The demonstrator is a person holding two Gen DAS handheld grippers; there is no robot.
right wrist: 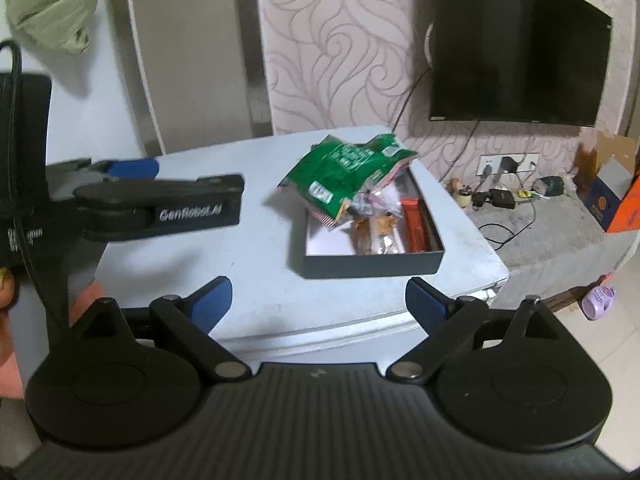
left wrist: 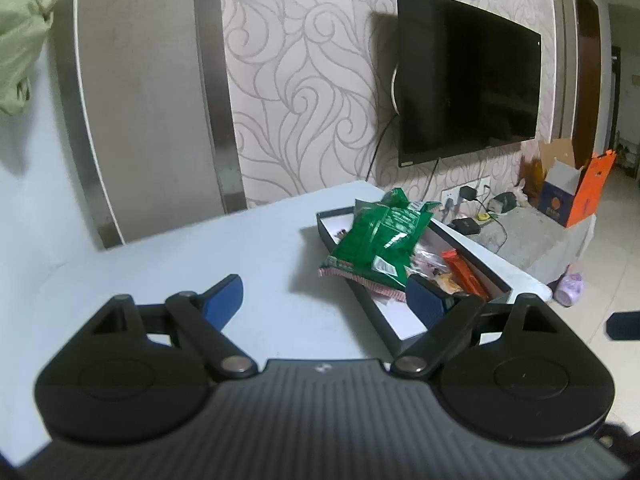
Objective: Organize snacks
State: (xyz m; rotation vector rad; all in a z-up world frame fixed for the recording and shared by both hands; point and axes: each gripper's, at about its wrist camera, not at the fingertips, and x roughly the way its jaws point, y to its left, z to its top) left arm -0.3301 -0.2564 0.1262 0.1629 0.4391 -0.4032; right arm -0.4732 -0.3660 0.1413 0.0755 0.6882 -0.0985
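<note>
A pale table (right wrist: pixel 260 264) stands before a wall with swirl wallpaper and a dark television (right wrist: pixel 520 40). Left of the box (right wrist: pixel 372 266), the left gripper (left wrist: pixel 324 300) has its jaws spread wide with nothing between them. It hangs over the bare table top. The dark box sits near the table's right edge and holds the snacks. A green bag (right wrist: pixel 344 176) leans over its far left rim, probably too large to lie flat. Small wrapped sweets (right wrist: pixel 376 232) lie in the middle, and an orange bar (right wrist: pixel 416 224) lies along the right wall. The right gripper (right wrist: pixel 318 304), in front of the box, is also released and empty.
</note>
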